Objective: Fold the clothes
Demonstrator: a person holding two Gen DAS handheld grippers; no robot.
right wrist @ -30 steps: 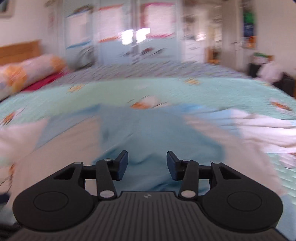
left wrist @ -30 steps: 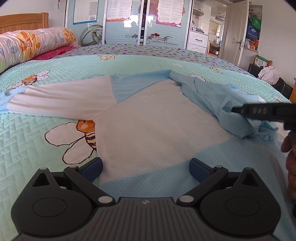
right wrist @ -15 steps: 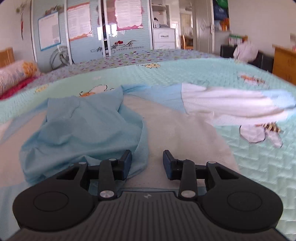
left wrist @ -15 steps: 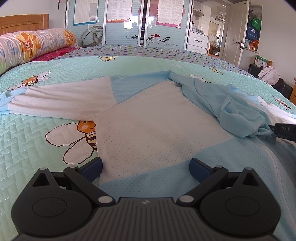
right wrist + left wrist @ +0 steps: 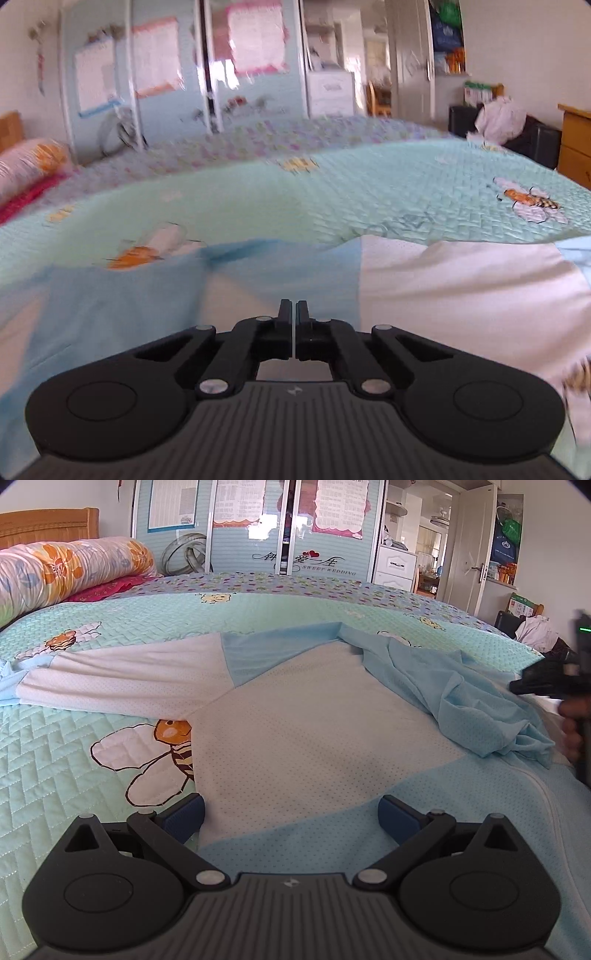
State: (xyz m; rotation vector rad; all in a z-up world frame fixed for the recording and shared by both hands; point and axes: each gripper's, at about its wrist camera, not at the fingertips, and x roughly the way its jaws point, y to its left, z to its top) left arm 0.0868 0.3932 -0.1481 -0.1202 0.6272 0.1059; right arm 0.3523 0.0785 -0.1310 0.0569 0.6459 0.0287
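On the quilted aqua bedspread with bee prints (image 5: 74, 746) lies 1 long-sleeved mesh jersey in white and light blue (image 5: 314, 731), spread flat with its body running away from both cameras.

Left gripper (image 5: 291, 812): jaws stand wide apart, nothing between the pads. It hovers over the jersey's lower blue band, with the white panel directly ahead and 1 white sleeve (image 5: 122, 679) stretched out to the left of the body, long axis across the bed.

Right gripper (image 5: 293, 314): jaws have just been closing and now meet with only a hairline gap. No cloth is visible between the tips. The view is blurred, so contact with fabric underneath cannot be confirmed. In the left wrist view this tool shows only as a dark shape at the right edge, with part of a hand (image 5: 572, 720) behind it.

Blue hood (image 5: 461, 701): bunched in folds over the jersey's right shoulder, just left of the right gripper as the left camera sees it.

Second white sleeve (image 5: 461, 280): extends to the right of the closed right jaws, long axis crosswise.

Judgement: folding appears barely begun, since both sleeves lie extended. The right hand is nearer that right sleeve and the hood. The left hand is nearer the left sleeve. Shut jaws must reopen before any pinch.
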